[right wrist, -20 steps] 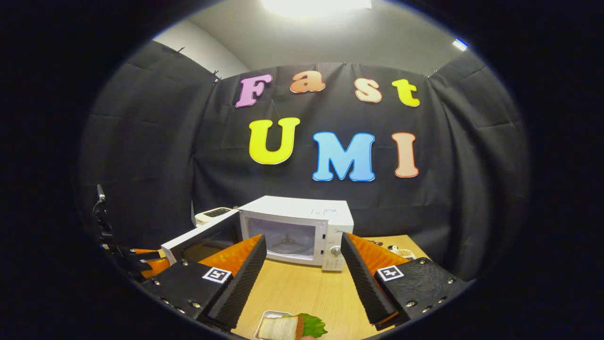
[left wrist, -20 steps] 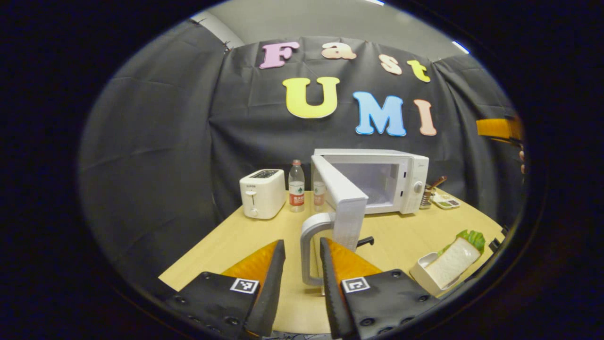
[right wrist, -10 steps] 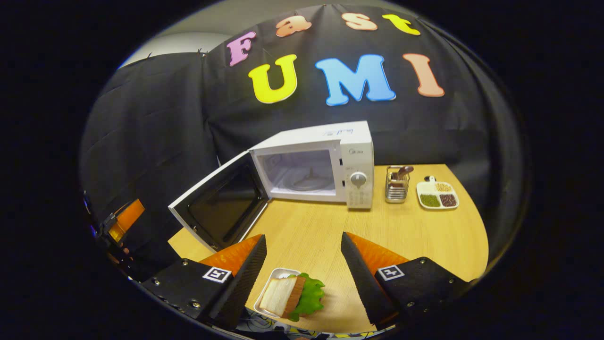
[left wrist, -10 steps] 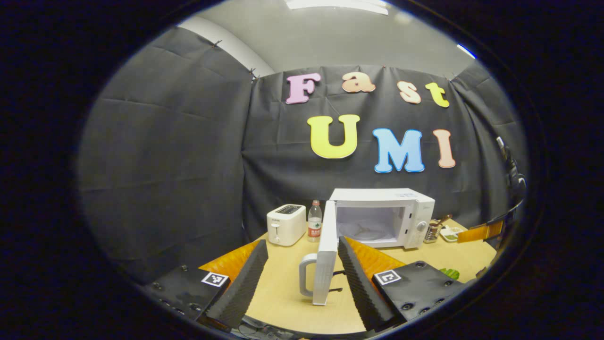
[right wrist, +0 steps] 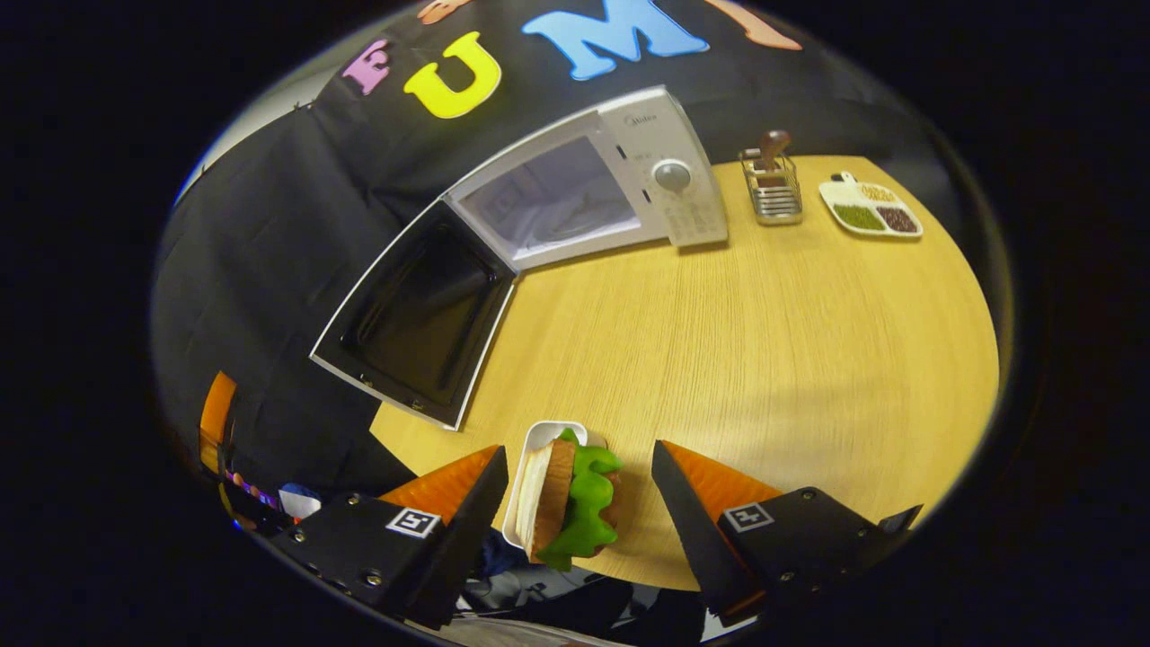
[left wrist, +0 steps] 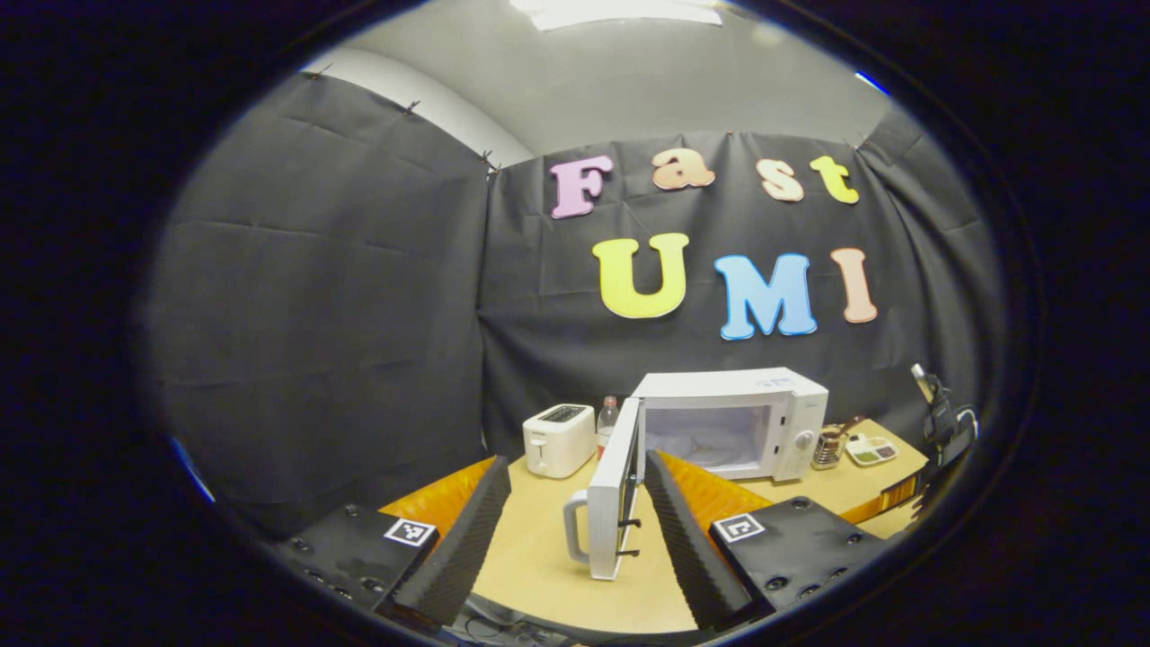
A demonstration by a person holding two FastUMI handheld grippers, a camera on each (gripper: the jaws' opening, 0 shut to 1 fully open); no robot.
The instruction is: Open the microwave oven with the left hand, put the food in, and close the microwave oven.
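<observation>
Left hand-held gripper [left wrist: 570, 526] stood released at the bottom of the left gripper view, fingers spread, with the microwave oven's [left wrist: 732, 420] open door [left wrist: 613, 490] and its handle [left wrist: 575, 528] beyond the gap, untouched. Right hand-held gripper [right wrist: 579, 503] was also spread wide low in the right gripper view, flanking the sandwich [right wrist: 570, 499] in its white tray [right wrist: 539, 449] at the desk's [right wrist: 737, 341] near edge, gripping nothing.

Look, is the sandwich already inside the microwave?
No, the sandwich sits in its small tray on the table, between the right hand-held gripper's open fingers, apart from the open microwave.
</observation>
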